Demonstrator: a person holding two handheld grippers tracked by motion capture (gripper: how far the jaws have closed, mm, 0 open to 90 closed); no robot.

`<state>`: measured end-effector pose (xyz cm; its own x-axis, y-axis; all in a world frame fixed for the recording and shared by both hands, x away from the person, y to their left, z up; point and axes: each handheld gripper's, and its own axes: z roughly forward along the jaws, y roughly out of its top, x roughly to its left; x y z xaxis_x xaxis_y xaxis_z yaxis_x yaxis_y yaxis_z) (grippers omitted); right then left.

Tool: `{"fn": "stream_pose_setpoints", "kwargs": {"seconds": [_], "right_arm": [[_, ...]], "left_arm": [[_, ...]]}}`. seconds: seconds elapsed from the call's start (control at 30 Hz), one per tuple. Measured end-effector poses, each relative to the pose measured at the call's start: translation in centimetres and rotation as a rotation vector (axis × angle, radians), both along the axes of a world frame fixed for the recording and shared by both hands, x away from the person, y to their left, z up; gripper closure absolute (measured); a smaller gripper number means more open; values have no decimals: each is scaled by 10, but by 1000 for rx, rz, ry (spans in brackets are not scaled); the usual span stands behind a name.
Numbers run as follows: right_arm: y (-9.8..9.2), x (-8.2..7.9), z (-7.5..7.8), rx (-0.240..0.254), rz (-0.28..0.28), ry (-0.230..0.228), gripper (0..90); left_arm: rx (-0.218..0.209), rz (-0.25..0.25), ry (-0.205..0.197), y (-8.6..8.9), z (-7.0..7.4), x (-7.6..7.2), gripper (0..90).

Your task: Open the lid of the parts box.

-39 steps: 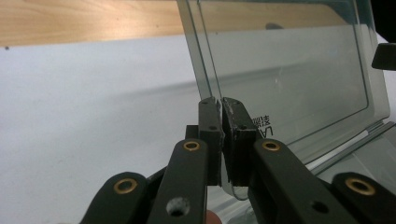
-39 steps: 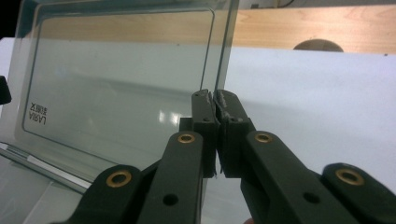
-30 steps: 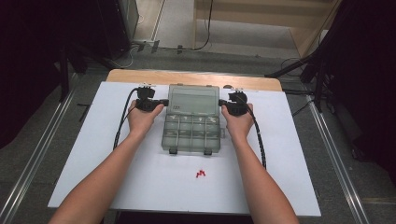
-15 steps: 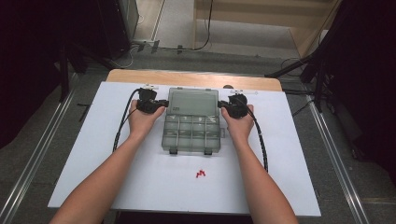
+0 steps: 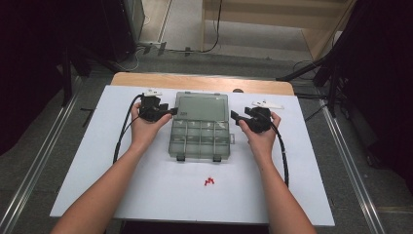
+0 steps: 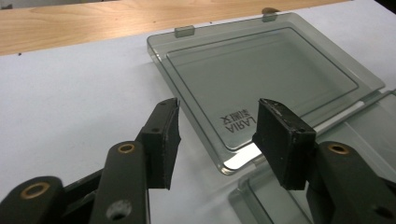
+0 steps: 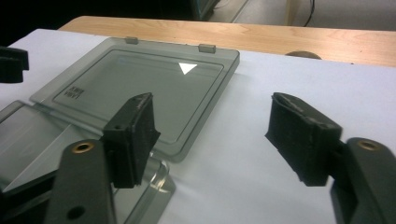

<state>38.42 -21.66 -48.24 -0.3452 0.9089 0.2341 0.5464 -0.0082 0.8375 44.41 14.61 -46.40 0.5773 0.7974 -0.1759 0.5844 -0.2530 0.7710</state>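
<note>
A clear grey compartment box [image 5: 199, 139] lies mid-table with its lid [image 5: 201, 107] folded flat behind it. My left gripper [image 5: 165, 111] sits at the lid's left edge. Its jaws have just been opening, and the lid's near corner [image 6: 224, 161] lies between the pads [image 6: 163, 140] untouched. My right gripper [image 5: 235, 117] hovers just right of the box. Its jaws have also just been opening and hold nothing, with the lid [image 7: 140, 79] off to their left. The left gripper [image 7: 10, 63] shows at the far side of the lid in the right gripper view.
A few small red pieces [image 5: 209, 182] lie on the white table sheet [image 5: 87, 161] in front of the box. A bare wooden strip [image 5: 202, 82] runs along the far edge. Cables trail back from both grippers along the forearms.
Both grippers have opened and let go of the lid's sides. The right hand has pulled away to the right of the box; the left has shifted slightly outward.
</note>
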Motion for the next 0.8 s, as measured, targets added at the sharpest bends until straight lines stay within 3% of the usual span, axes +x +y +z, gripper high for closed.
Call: {"fn": "stream_pose_setpoints", "kwargs": {"seconds": [0.2, 0.27, 0.4, 0.53, 0.63, 0.8], "right_arm": [[-10, -22, 0, -4, 19, -26, 141], [-12, -26, 0, -7, 20, -34, 141], [-21, -46, 0, 0, 39, -69, 86], [-27, -60, 0, 9, 43, -80, 3], [-29, -66, -1, -4, 42, -77, 0], [-34, -89, -5, -26, 36, -110, 0]], "left_arm": [[6, -30, -2, 0, 4, -7, 359], [-1, -50, 3, 0, 6, -9, 335], [31, -89, 19, -3, 10, -14, 157], [52, -108, 22, -7, 11, -20, 86], [63, -121, 26, -10, 12, -24, 62], [78, -150, 34, -12, 14, -29, 0]]}}
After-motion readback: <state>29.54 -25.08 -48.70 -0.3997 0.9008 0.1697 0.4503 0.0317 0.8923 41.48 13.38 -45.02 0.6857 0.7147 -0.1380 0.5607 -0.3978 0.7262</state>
